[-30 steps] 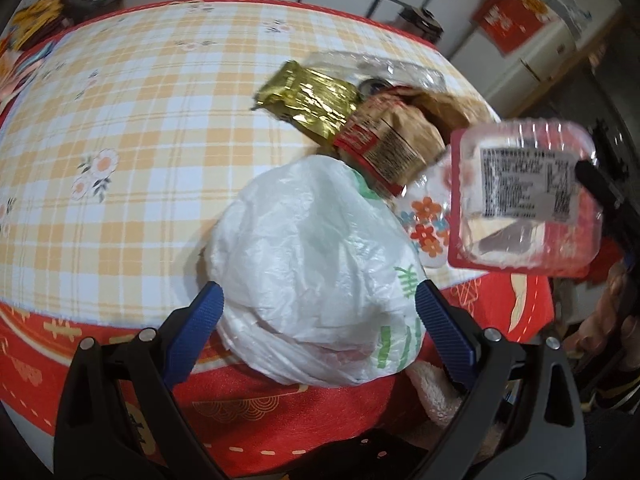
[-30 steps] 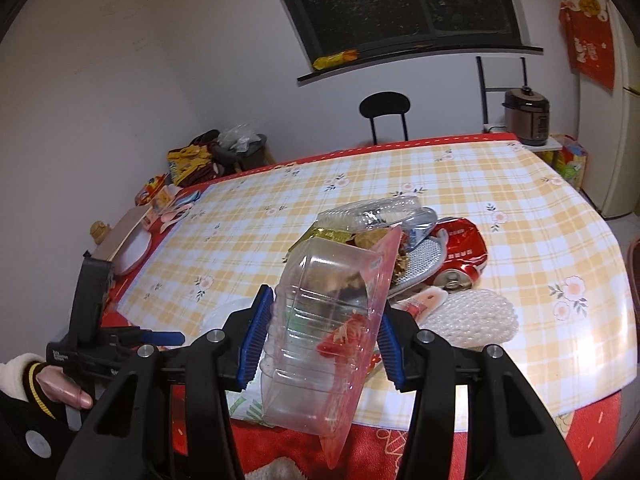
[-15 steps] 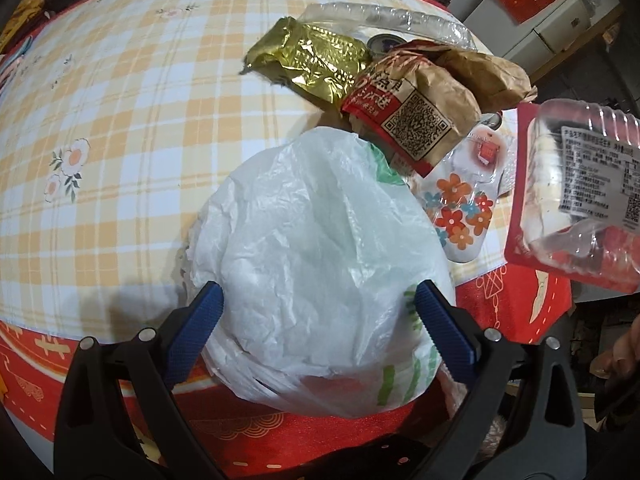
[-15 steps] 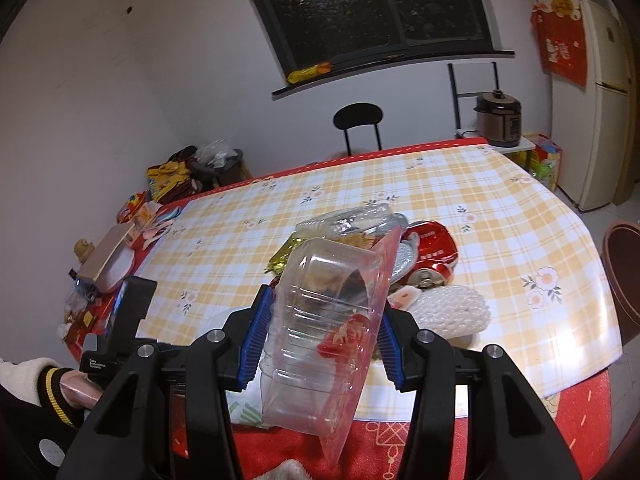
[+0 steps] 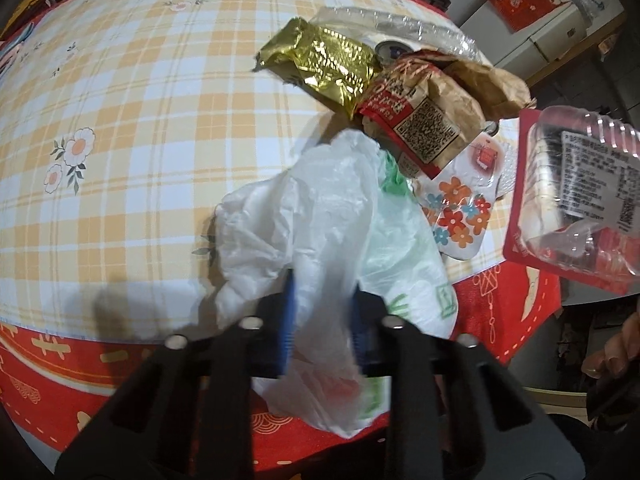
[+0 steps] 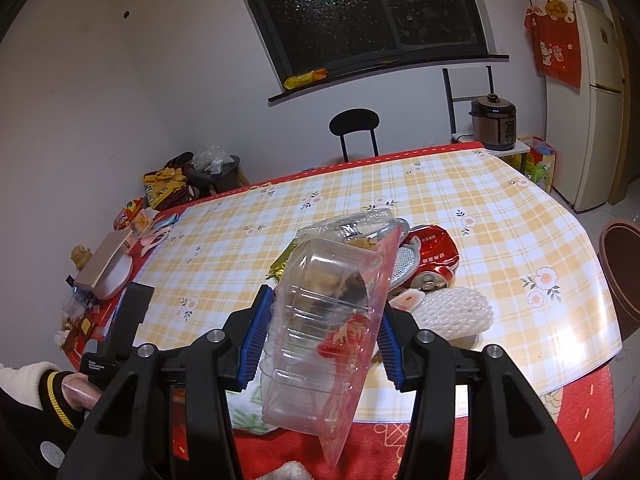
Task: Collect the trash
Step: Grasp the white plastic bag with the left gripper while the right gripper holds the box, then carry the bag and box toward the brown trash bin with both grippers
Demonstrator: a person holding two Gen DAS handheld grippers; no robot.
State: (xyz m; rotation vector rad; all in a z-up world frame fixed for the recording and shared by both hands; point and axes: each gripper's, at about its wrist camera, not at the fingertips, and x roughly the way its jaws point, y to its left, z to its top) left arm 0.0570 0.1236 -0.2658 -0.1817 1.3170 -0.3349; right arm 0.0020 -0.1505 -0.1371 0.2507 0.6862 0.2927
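Trash on checked tablecloth (image 5: 140, 128): white plastic bag (image 5: 320, 216) low in the centre of the left-wrist frame, with the left gripper (image 5: 322, 320) whose jaws have just been closing pinched on a fold of it. Gold foil wrapper (image 5: 324, 64) and brown paper bag (image 5: 432, 112) lie above and to the right, touching. Right gripper (image 6: 320, 344) clamps a clear plastic clamshell box (image 6: 328, 320), lower centre of its frame; crushed red can (image 6: 434, 252) behind.

Home kitchen: fridge (image 6: 596, 92), rice cooker (image 6: 493, 122).
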